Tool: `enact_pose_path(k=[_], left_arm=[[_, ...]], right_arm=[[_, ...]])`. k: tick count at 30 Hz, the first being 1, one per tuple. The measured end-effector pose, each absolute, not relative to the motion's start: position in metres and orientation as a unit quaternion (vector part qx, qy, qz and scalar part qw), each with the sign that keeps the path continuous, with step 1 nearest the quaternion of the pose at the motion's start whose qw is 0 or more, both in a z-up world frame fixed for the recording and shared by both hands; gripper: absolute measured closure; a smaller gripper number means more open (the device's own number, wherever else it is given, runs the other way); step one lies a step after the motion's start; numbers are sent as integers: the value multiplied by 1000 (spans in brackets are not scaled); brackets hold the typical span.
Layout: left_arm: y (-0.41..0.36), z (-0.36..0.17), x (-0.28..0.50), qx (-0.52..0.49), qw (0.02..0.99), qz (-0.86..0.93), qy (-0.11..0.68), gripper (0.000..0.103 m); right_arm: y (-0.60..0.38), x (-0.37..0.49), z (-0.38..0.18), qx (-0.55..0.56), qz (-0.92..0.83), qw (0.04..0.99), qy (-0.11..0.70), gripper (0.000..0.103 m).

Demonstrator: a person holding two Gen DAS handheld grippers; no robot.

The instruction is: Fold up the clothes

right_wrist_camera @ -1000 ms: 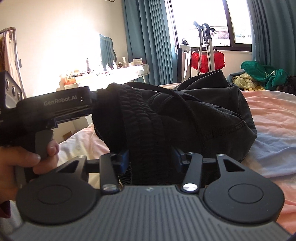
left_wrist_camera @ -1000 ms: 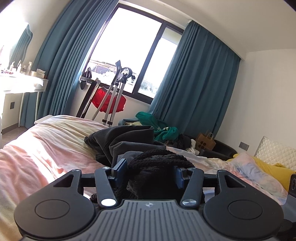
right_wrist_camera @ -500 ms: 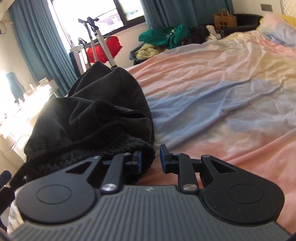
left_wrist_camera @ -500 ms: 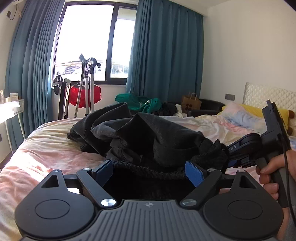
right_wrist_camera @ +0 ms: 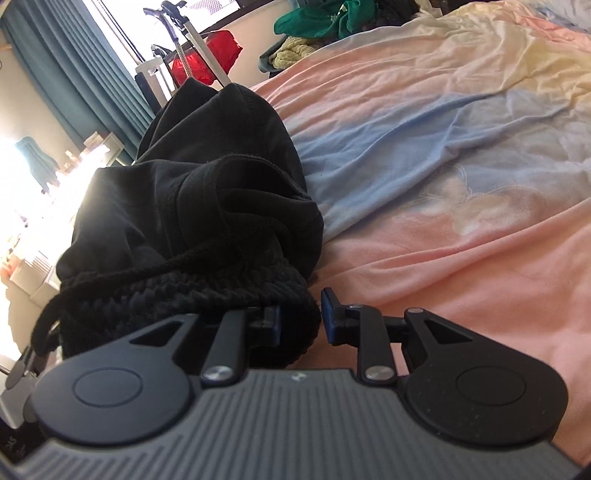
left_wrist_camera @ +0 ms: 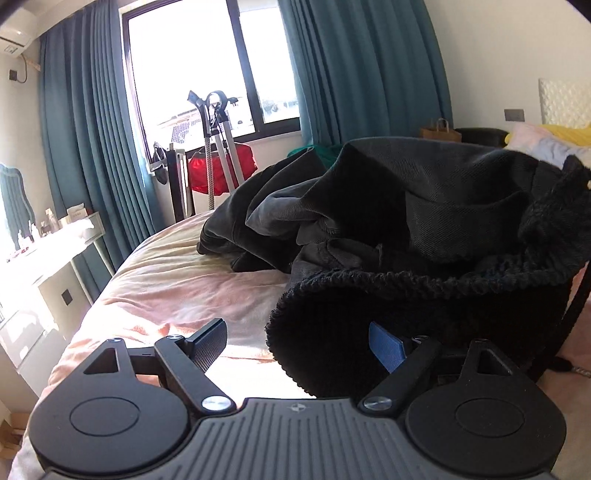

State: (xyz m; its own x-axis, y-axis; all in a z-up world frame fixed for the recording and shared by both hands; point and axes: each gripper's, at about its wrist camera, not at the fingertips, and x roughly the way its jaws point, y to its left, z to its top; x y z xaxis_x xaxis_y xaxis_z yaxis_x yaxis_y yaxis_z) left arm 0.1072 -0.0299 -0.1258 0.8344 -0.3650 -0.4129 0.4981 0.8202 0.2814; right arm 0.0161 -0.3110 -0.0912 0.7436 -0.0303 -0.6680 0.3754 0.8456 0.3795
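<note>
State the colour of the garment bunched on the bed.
Black, with a ribbed knit waistband; the garment shows best in the right wrist view, lying on the bed.

A bed [right_wrist_camera: 461, 155] in pink, pale blue and cream sheets fills the foreground; teal curtains [left_wrist_camera: 92, 155] frame a bright window [left_wrist_camera: 192, 66]; a red bag [left_wrist_camera: 221, 168] hangs on a metal stand [left_wrist_camera: 218, 147] by the sill; a brown paper bag [left_wrist_camera: 441, 133] sits against the far wall; green clothing [right_wrist_camera: 317, 22] lies heaped beyond the bed; a white tabletop [left_wrist_camera: 44, 254] with small bottles stands at the left.
</note>
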Motion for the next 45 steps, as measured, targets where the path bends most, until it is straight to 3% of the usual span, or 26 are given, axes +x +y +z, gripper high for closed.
enact_pose_path(k=[6,8,11,13,16,21,30,34,38,45], left_arm=[[-41,-140,146,190,929,-242,206,18],[-36,-138,159,147,933,-246,218,26],[-24,-135,174,62,930,-270,243,52],[-18,-134,179,23,929,-265,258,82],[-8,-125,181,-24,935,-255,245,90],[10,-89,181,-68,951,-213,215,94],[78,33,207,-93,966,-180,164,95],[121,96,244,-87,976,-140,141,95],[155,117,295,-16,990,-59,124,95],[228,21,371,-8,974,26,226,94]], right_arm=[[-301,13,-78,226,-79,927,290,75],[-302,11,-75,229,-70,931,276,75],[-299,13,-76,217,-67,935,274,75],[-296,17,-80,201,-73,936,281,75],[-295,20,-86,190,-81,935,288,80],[-282,14,-81,192,-50,938,285,91],[-181,-2,-70,229,77,928,284,91],[-126,37,-55,267,144,917,260,91],[-64,82,-46,276,214,907,234,91],[8,148,-109,258,240,884,307,87]])
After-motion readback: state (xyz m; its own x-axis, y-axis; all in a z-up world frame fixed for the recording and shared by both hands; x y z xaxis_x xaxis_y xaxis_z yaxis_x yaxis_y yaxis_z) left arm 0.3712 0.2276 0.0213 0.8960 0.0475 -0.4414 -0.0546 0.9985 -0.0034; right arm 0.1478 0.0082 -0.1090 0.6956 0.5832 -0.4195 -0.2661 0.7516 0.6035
